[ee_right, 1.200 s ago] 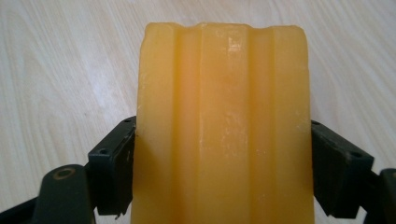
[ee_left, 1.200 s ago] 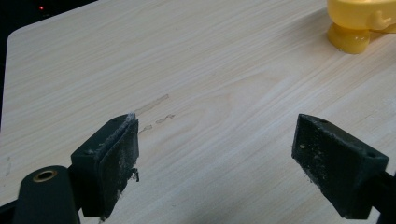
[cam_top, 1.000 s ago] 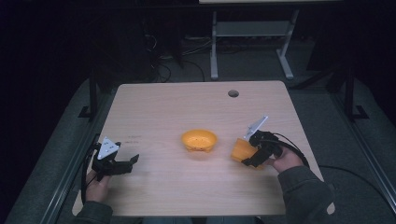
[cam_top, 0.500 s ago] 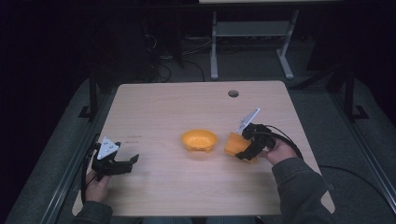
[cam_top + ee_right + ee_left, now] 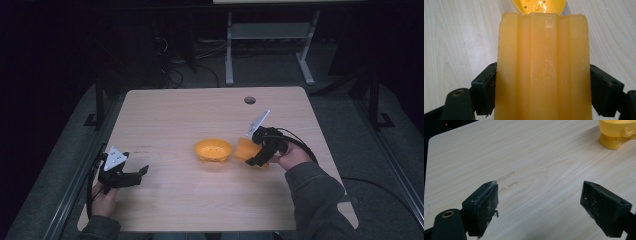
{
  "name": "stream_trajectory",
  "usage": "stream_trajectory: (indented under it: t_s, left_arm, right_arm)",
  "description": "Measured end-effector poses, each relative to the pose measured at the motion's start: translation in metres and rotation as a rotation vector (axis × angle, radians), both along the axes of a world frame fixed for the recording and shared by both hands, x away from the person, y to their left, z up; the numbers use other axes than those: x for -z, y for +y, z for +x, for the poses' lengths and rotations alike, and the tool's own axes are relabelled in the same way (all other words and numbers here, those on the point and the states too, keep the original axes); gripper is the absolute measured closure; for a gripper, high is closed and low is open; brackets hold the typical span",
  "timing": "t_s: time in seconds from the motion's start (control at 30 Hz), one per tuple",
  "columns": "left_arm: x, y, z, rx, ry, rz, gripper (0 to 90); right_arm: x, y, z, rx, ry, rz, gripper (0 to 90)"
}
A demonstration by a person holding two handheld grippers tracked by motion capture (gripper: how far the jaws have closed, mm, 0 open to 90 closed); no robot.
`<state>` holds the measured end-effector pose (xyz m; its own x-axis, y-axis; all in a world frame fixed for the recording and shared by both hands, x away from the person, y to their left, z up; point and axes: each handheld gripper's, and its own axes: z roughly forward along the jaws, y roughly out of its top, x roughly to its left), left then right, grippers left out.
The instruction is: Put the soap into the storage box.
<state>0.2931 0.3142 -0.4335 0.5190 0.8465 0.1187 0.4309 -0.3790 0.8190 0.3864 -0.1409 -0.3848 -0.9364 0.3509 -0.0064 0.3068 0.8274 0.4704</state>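
Orange ribbed block held just beside a yellow-orange bowl on the tabletop.

The orange, waxy-looking block with lengthwise ridges (image 5: 248,150) is clamped between the two black jaws of the right gripper (image 5: 260,156), one jaw on each of its sides, its far end pointing at the bowl. The shallow, round yellow-orange plastic bowl (image 5: 213,149), on a short foot and with small holes in its bottom, stands upright near the middle of the light wooden tabletop (image 5: 190,115), a little toward its right edge.
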Motion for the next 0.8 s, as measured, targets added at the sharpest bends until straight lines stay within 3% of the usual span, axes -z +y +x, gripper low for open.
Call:
stream_trajectory:
  t_s: [0.8]
  left_arm:
    - [0.000, 0.000, 0.000, 0.001, 0.000, 0.000, 14.0]
  right_arm:
    - [-0.015, 0.029, 0.019, -0.067, -0.011, -0.008, 20.4]
